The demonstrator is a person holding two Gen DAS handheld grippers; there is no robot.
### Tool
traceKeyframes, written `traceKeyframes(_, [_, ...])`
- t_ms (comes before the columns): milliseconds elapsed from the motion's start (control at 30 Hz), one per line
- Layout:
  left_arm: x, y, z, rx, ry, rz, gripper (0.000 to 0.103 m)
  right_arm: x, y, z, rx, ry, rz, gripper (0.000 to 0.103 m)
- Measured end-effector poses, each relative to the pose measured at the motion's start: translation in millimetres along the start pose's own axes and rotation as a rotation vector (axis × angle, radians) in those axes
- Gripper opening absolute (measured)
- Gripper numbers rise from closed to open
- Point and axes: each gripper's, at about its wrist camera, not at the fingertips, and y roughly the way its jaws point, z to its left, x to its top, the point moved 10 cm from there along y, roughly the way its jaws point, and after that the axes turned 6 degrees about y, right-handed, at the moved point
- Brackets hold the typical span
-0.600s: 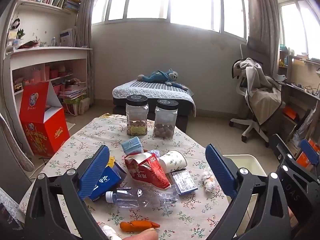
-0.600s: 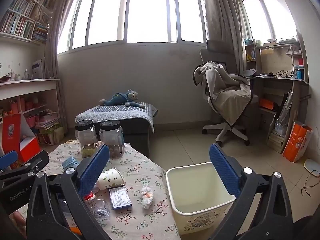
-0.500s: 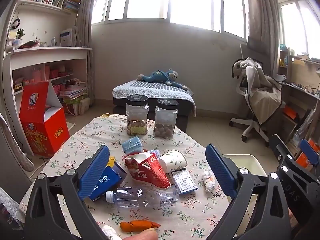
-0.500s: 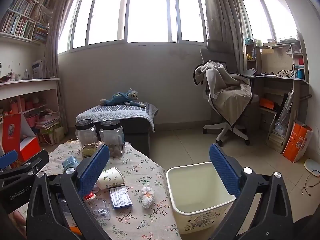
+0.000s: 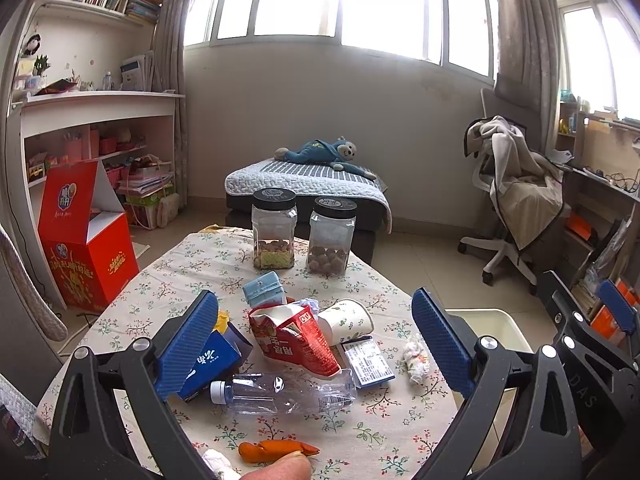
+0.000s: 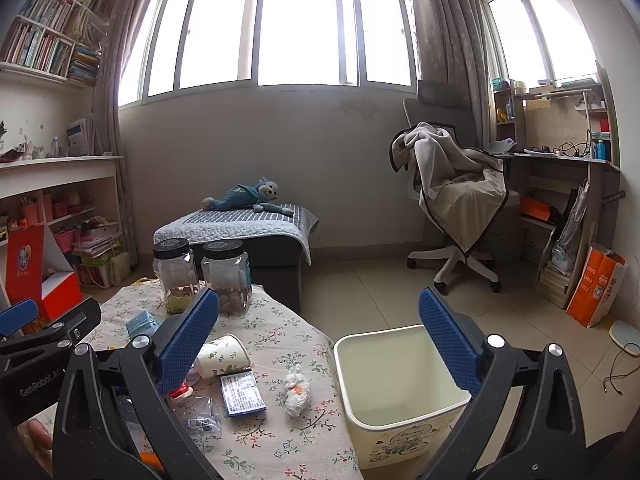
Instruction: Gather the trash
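Trash (image 5: 294,340) is seen strewn across the tabletop (image 5: 180,272), unmoved from moments earlier; both the left gripper (image 5: 316,340) and right gripper (image 6: 320,340) are held wide open, empty, the bin (image 6: 400,424) unfilled.

Floral tablecloth (image 5: 192,276); red carton (image 5: 296,340); cream bin (image 6: 396,384); blue gripper pads (image 5: 188,344).

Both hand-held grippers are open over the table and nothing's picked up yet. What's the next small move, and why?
Probably lower the right hand-held gripper onto the crumpled white wrapper. It lies apart from the other litter, close to the table edge beside the empty bin, so the carry is short. The left hand-held gripper faces the tangled pile around the red carton.
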Motion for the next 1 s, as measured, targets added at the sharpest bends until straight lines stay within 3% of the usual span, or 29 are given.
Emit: traceKeyframes(1000, [-5.5, 3.2, 1.8, 0.004, 0.01, 0.011, 0.095, -6.8, -1.2, -0.5, 0.01, 0.008, 0.002, 0.096])
